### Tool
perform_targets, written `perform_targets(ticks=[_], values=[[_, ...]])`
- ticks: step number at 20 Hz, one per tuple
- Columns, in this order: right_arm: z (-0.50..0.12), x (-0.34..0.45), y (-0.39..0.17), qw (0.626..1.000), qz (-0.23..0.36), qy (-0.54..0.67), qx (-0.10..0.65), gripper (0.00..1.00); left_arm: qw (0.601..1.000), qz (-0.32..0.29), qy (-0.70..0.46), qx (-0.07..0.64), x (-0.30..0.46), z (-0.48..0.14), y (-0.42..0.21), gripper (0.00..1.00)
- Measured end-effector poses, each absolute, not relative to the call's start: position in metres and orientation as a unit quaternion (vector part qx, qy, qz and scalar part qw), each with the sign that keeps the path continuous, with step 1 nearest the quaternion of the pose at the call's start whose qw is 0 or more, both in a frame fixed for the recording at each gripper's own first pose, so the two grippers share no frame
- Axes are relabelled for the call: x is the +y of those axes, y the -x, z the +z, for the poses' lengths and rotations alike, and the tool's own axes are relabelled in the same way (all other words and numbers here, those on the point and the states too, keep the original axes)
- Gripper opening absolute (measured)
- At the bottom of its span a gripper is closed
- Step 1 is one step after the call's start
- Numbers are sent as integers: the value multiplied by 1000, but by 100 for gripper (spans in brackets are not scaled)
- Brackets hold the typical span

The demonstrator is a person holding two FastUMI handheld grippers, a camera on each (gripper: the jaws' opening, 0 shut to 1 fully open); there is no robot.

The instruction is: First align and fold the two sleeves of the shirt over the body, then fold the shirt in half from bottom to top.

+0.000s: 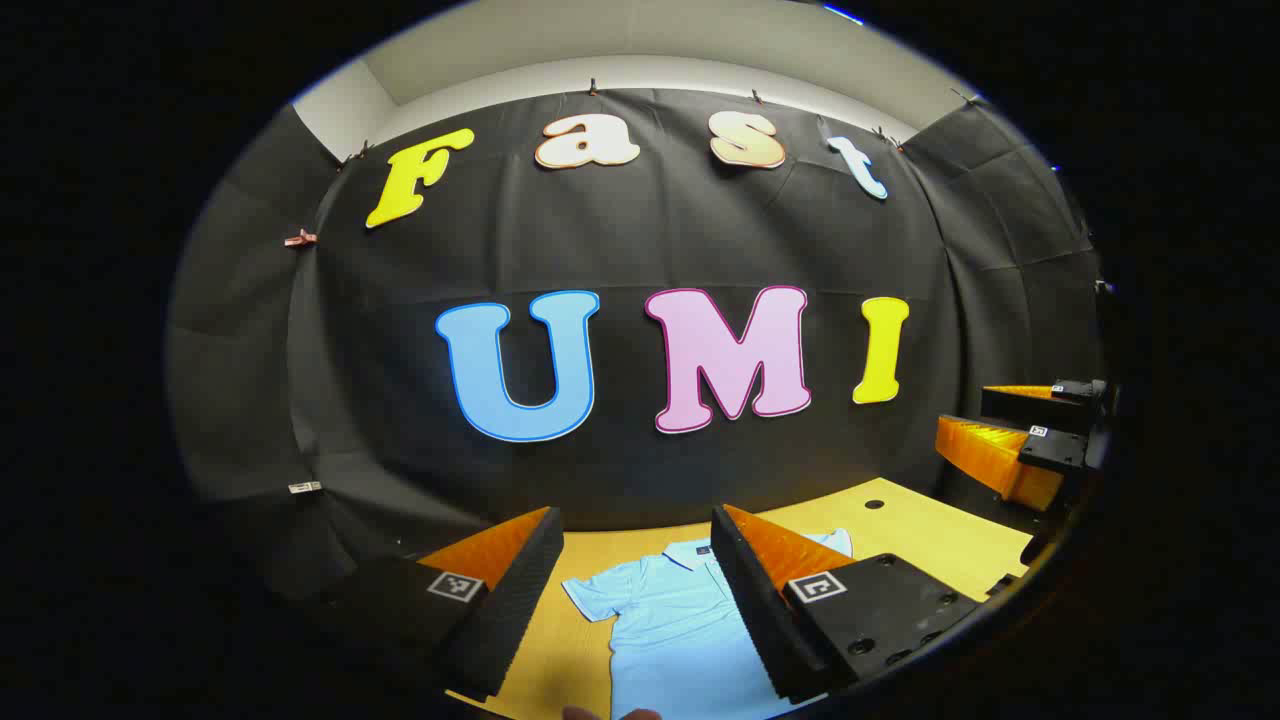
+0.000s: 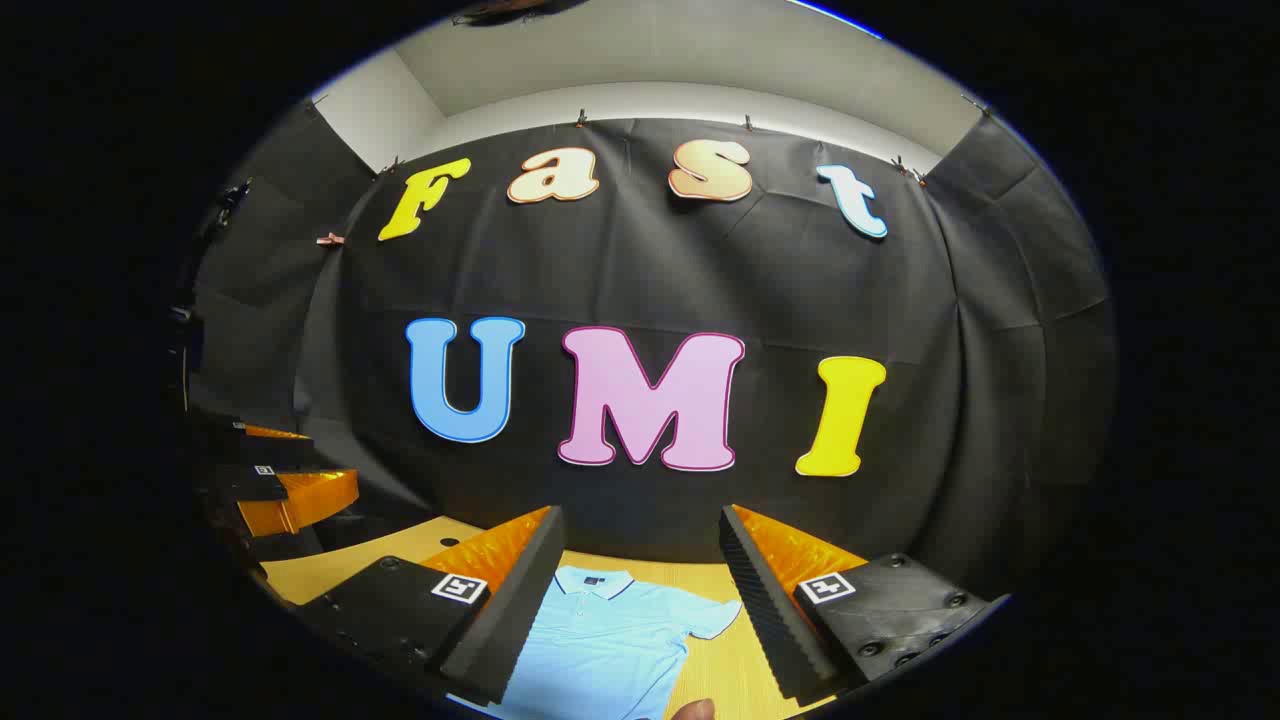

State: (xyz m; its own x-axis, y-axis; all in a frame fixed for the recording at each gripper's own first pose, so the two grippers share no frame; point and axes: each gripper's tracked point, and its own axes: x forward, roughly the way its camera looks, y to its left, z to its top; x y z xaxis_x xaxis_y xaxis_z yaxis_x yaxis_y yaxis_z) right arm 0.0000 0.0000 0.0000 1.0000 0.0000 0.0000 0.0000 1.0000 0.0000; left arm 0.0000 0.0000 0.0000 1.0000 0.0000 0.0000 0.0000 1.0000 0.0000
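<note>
A light blue polo shirt (image 1: 665, 625) lies flat on the wooden table (image 1: 930, 540), collar toward the booth wall and short sleeves spread out. My left gripper (image 1: 640, 530) hovers open above it, the shirt showing between its fingers. In the right gripper view the same shirt (image 2: 610, 640) lies below my right gripper (image 2: 640, 525), which is also open and holds nothing. Its right sleeve (image 2: 710, 620) sticks out to the side. The right gripper (image 1: 1020, 440) shows at the far right of the left gripper view, and the left gripper (image 2: 280, 480) at the far left of the right gripper view.
The table (image 2: 320, 570) ends at the black cloth wall behind the shirt. A small round hole (image 1: 874, 504) is in the tabletop near the back. A fingertip (image 2: 692, 710) shows at the bottom edge of the right gripper view.
</note>
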Motion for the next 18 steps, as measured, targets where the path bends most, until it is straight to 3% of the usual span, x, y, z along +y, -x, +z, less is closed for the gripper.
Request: perform_targets(ticks=[18], values=[[-1,1,-7,1000,7,0,2,96,1000,-1,-5,-9,-3,2,-4,95]])
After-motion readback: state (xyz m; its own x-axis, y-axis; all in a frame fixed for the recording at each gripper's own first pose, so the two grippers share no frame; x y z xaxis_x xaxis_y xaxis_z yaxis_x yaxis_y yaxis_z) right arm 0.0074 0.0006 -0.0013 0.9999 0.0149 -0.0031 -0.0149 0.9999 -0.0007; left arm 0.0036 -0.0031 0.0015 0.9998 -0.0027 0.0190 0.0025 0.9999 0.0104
